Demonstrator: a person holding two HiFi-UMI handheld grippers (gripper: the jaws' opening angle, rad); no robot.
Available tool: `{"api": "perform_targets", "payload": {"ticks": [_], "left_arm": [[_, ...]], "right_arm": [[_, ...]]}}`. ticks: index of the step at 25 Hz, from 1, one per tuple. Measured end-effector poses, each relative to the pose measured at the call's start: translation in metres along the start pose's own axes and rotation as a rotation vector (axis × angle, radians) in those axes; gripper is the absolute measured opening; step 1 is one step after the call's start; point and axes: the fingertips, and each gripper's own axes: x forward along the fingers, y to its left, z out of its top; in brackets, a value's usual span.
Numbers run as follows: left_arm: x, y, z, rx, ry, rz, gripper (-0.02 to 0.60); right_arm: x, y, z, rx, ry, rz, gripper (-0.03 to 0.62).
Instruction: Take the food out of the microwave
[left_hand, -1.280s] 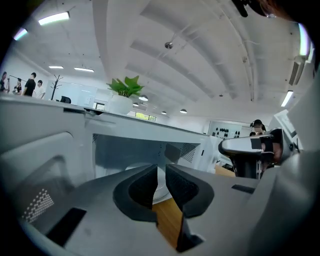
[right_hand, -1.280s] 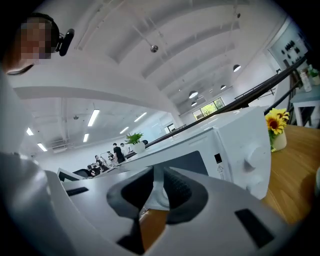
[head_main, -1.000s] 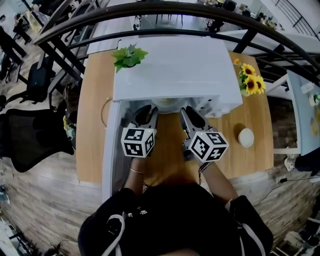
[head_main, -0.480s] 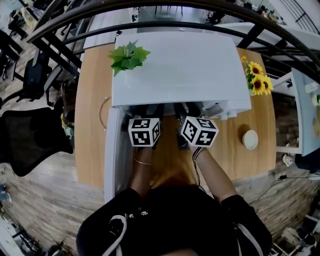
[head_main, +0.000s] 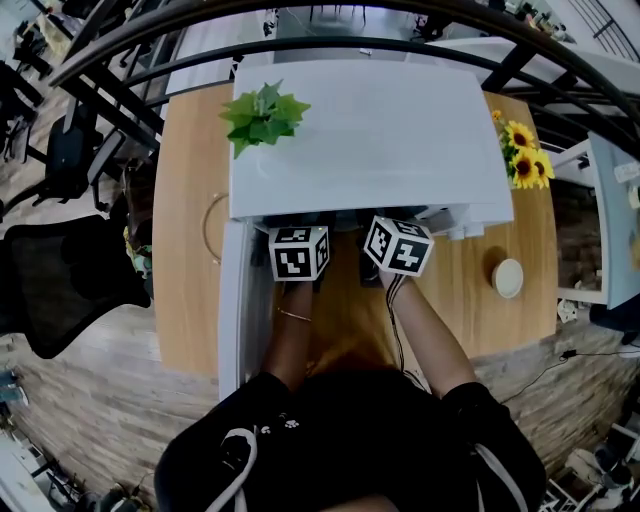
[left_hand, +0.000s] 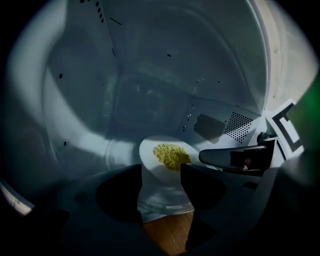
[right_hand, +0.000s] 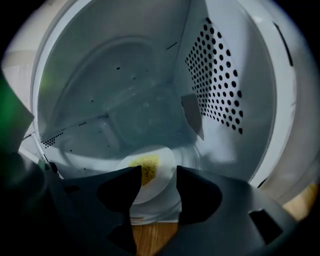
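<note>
- The wooden table shows as a narrow strip under both pairs of jaws, running up to the front lip of the microwave.
- The open microwave door stands at the left, beside the person's left forearm, so that side is walled in. The right side is open tabletop.
- The left gripper is at the cavity mouth. Its jaws have just been opening and stand wide, pressing on nothing.
- The right gripper is just beside it, jaws likewise spread and empty. One of its jaws reaches across the right of the left gripper view.
- The two marker cubes sit close together with only a slim gap between them.
- The white plate lies on the cavity floor, seen in the gap of each pair of jaws. The yellow food is heaped on it.
- There is bare floor around the plate. The perforated side wall closes the right, and the back wall lies well behind.
- A green plant stands on the microwave's top left corner.
- Sunflowers and a small round white thing are on the table to the right.
- A black chair stands on the plank floor at the left, and a dark railing curves beyond.
</note>
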Motion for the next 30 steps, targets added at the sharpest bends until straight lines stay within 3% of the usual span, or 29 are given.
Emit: {"api": "perform_targets", "payload": {"ticks": [9,14,30], "left_arm": [[0.003,0.004,-0.001,-0.062,0.004,-0.008,0.224],[0.001,0.004,0.001,-0.089,-0.003,-0.018,0.224],[-0.011,-0.015,-0.01,-0.072,0.038,-0.036,0.224]], "right_arm": [[0.013,0.0,-0.005,0.018,0.057,-0.017,0.23],[0.013,0.006,-0.009,0.023,0.076,0.016,0.172],[-0.009,-0.002,-0.016,0.093,0.079,0.029,0.167]]}}
